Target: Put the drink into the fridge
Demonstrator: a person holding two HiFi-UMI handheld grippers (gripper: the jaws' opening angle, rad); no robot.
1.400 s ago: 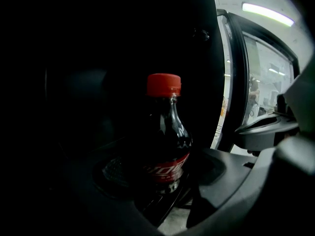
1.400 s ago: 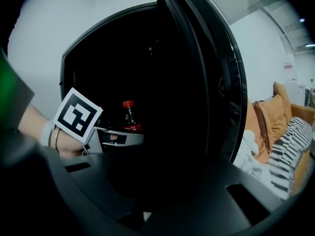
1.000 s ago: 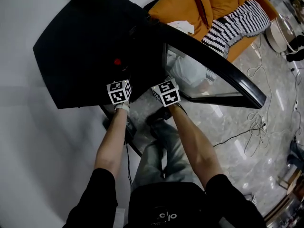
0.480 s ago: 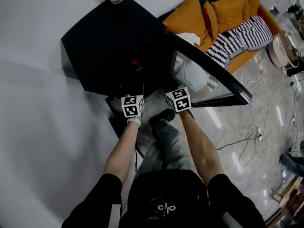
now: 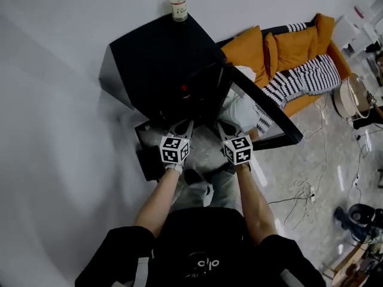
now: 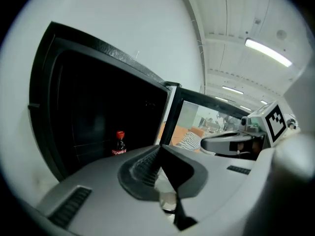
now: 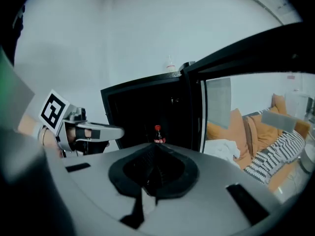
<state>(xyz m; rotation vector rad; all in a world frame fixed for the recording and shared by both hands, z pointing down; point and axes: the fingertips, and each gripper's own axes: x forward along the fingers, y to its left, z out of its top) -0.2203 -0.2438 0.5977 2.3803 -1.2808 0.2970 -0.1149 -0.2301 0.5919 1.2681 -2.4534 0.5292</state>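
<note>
The left gripper (image 6: 160,150) has just closed its jaws, and nothing is between them. The right gripper (image 7: 155,149) is closed too and holds nothing. Both are side by side, outside the fridge (image 5: 157,55), in front of its open mouth. The drink (image 6: 118,142) stands up inside on a shelf, so it looks put away. The door (image 7: 256,45) is wide open on the right. I think the job left is to shut it. Push the door's far edge slowly with the right gripper, swing it all the way, and keep the left one out of the gap.
</note>
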